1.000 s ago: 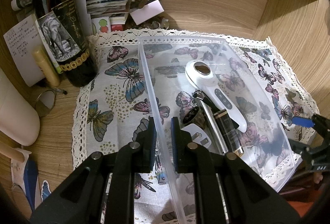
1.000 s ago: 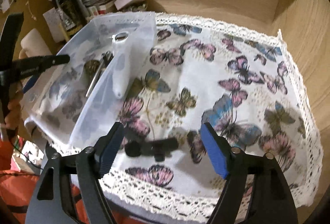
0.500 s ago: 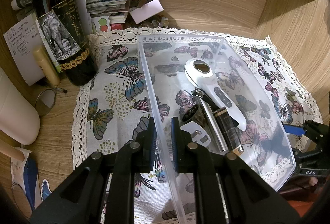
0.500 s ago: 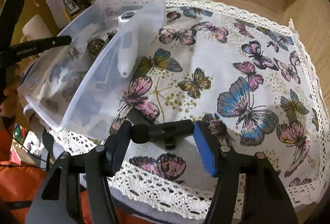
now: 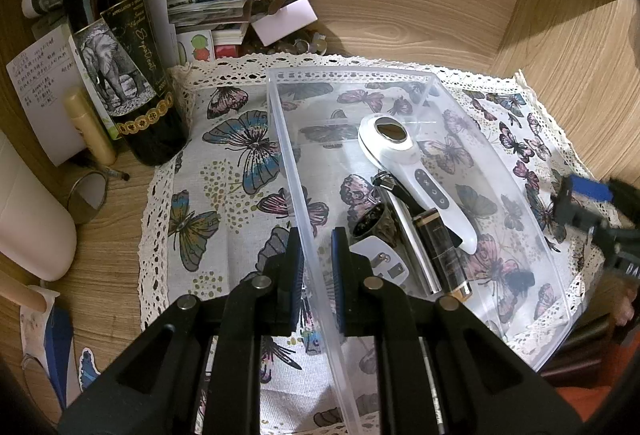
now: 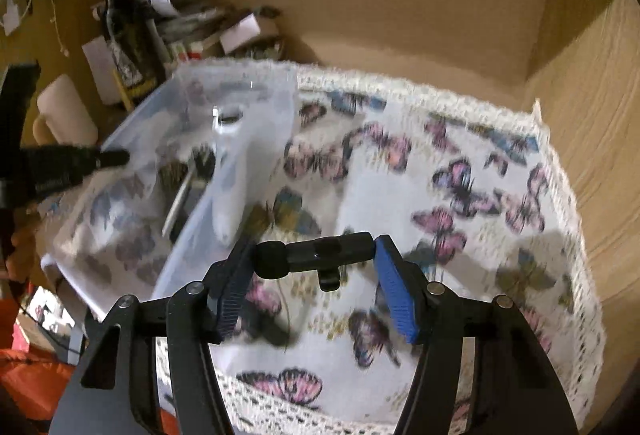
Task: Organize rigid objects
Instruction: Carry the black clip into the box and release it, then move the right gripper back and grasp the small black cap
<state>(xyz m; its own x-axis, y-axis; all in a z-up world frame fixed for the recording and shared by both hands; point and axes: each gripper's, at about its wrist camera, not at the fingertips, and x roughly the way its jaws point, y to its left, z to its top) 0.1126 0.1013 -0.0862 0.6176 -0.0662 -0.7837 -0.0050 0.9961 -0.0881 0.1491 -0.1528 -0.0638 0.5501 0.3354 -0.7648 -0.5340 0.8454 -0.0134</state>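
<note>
Between the right claw (image 6: 314, 277), clamped end to end on the small black cylindrical clip-on microphone (image 6: 316, 257), keep it level toward the clear plastic bin (image 5: 400, 83) whose wall the left claw (image 5: 316, 267) pinches.

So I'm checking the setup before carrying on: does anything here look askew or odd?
Yes: the clear plastic bin sits tilted, one long side raised off the butterfly cloth by the left tool shut on its wall. The loose items inside lie crowded together. Nothing looks spilled or damaged.
</note>
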